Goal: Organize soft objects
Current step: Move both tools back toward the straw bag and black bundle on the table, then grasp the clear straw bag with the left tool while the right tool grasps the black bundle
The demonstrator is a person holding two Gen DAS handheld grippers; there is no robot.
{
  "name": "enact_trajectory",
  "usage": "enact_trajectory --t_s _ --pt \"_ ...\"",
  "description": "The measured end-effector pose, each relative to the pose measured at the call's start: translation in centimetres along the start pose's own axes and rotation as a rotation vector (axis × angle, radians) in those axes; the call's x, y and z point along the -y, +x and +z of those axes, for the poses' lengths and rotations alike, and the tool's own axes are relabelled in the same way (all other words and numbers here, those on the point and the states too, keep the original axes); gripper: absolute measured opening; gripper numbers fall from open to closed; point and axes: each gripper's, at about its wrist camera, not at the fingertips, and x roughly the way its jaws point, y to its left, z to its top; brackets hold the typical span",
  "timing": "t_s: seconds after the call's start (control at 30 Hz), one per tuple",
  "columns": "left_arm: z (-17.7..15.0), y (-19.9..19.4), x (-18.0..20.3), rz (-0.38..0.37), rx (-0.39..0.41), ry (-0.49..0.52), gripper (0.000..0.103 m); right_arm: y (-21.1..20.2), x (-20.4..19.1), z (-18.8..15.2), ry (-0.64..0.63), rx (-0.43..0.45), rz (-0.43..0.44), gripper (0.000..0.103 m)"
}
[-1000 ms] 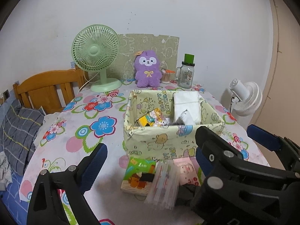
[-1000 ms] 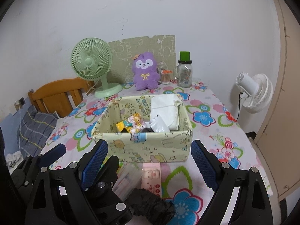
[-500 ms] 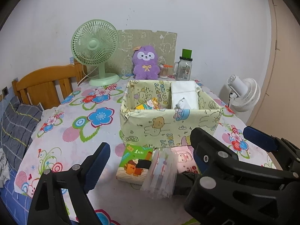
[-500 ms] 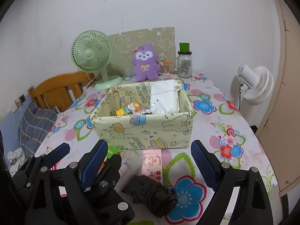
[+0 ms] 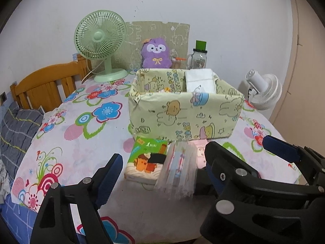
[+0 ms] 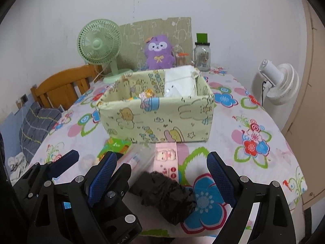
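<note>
A yellow-green cartoon fabric box (image 5: 182,118) stands mid-table and holds a white folded bundle (image 5: 200,79) and small colourful packets. In front of it lie a green tissue pack (image 5: 146,160), a clear plastic sleeve pack (image 5: 176,172), a pink pack (image 6: 167,158) and a crumpled black soft item (image 6: 166,195). My left gripper (image 5: 162,172) hovers low over the clear pack; its jaws are closing, and the pads touch nothing. My right gripper (image 6: 161,174) stands open with the black item between its fingers, untouched. The two grippers sit side by side, overlapping.
At the back stand a green desk fan (image 5: 99,42), a purple plush (image 5: 155,52), and a glass jar with a green lid (image 5: 199,58). A white fan (image 5: 264,91) is off the right edge. A wooden bed frame (image 5: 46,89) and grey plaid bedding (image 5: 18,130) lie left.
Both grippers have sunk toward the table, so the box now shows more from its front side. The left jaws have narrowed slightly. No object has moved.
</note>
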Motion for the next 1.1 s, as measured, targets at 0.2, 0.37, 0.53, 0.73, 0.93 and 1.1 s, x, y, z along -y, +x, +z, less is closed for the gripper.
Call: enact_trajectory --t_s 0.2,0.37,0.53,0.73,0.93,1.1 --pt "-1.0 0.8 -0.1 -0.015 -0.031 0.004 0.082 0.7 0.1 -1.0 0.001 -0.025 -0.006 0.092" --pt "-1.5 1.6 -0.1 -0.018 -0.058 0.000 0.078 1.6 0.1 -1.5 -0.002 -0.053 -0.014 0.092" --pt "-1.8 2.4 0.0 -0.028 -0.077 0.006 0.072 2.5 0.3 -1.9 0.006 -0.072 -0.008 0.089" --pt "-2.0 3.0 0.2 -0.031 -0.087 0.011 0.069 3.2 0.7 -2.1 0.028 -0.087 0.012 0.088" --pt "-2.0 3.1 0.3 -0.033 -0.083 0.013 0.053 3.0 1.1 -2.1 0.037 -0.089 0.010 0.088" --pt "-2.0 3.2 0.4 -0.030 -0.084 0.012 0.038 2.7 1.4 -2.2 0.049 -0.094 0.009 0.088"
